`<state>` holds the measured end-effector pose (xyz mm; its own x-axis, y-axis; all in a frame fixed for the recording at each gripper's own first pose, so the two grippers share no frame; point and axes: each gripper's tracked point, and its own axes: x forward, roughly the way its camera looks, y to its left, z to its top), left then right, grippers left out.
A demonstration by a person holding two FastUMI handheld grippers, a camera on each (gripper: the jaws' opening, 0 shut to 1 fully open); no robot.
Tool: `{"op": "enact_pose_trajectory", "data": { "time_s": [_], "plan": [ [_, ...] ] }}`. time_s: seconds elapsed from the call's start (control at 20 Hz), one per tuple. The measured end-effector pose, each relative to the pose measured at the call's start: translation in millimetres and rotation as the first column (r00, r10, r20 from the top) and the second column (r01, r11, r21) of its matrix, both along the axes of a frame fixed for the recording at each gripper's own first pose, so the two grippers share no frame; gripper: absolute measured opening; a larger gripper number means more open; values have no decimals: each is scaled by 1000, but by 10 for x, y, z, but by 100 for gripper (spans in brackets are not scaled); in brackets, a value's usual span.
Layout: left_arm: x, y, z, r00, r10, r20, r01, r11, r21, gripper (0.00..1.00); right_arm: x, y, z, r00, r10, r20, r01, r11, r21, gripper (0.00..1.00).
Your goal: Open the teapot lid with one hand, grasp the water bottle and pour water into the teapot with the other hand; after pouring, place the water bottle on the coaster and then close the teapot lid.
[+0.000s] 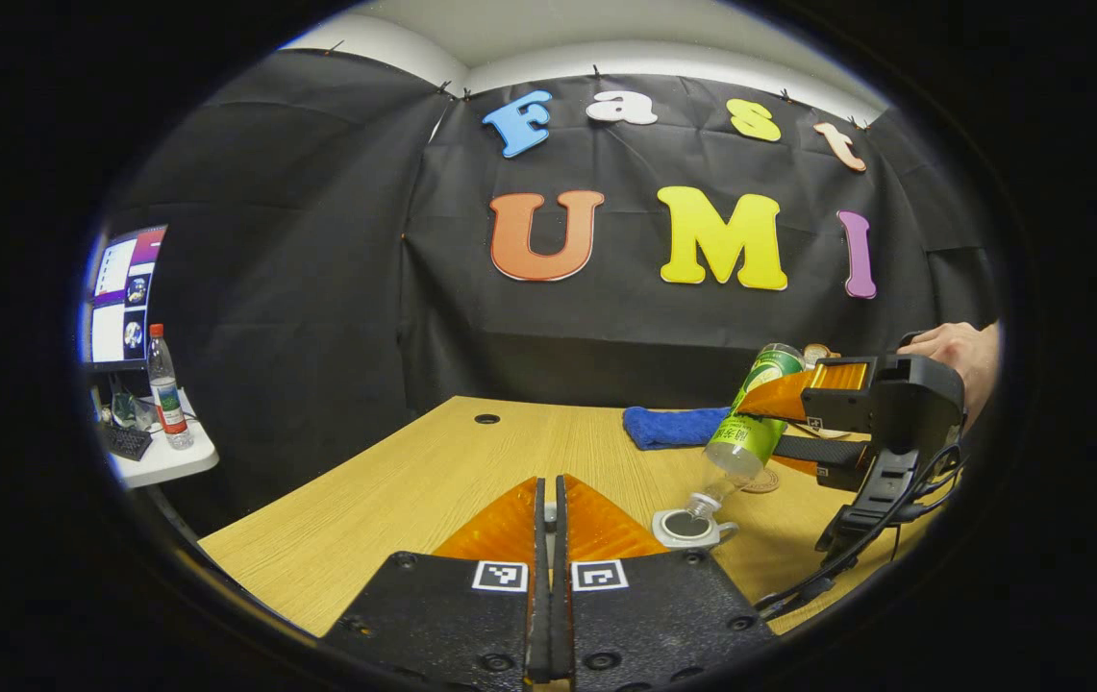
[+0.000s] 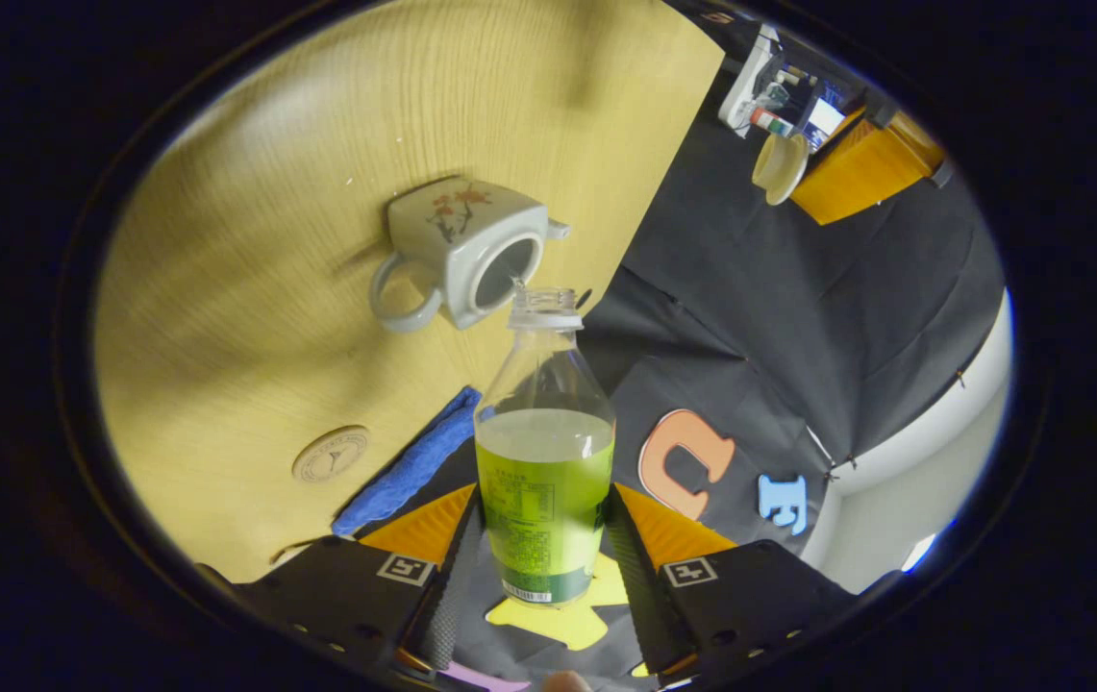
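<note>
Right gripper (image 2: 543, 567) jaws clamp tilted bottle (image 2: 544, 461), mouth over open teapot (image 2: 461, 252) near surface edge. Left gripper (image 1: 550, 509) jaws closed; whether on the lid, cannot tell.

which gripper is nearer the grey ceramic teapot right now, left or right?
Right. The right gripper holds the green-labelled plastic water bottle tilted, its mouth just over the open grey ceramic teapot. The left gripper is shut, held back from the teapot over the table.

On the tabletop (image 1: 394, 481) stood one teapot (image 2: 464, 248), one round coaster (image 2: 331, 454) and one blue cloth (image 1: 673, 426). There were two bottles: one green-labelled water bottle (image 2: 544, 461) and one red-capped bottle (image 1: 164, 384) on a side table (image 1: 168, 459). Two tongs (image 1: 548, 519) (image 2: 544, 548) were counted.
</note>
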<state>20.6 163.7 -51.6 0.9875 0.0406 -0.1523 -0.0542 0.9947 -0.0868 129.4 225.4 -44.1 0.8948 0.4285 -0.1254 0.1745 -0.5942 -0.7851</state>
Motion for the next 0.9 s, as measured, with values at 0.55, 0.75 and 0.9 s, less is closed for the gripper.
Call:
{"op": "enact_pose_trajectory", "data": {
  "time_s": [0.55,0.75,0.9],
  "plan": [
    [1,-22,34,1000,-1,10,1,1000,0,2,-52,19,-31,1000,1,-21,-1,1000,20,71],
    [-25,77,62,1000,17,19,-17,1000,-9,2,-97,-46,-110,994,-23,-108,36,992,121,71],
    [-41,119,86,999,31,28,-30,999,-25,2,-11,-104,-152,982,-48,-181,89,971,222,71]
  ]
}}
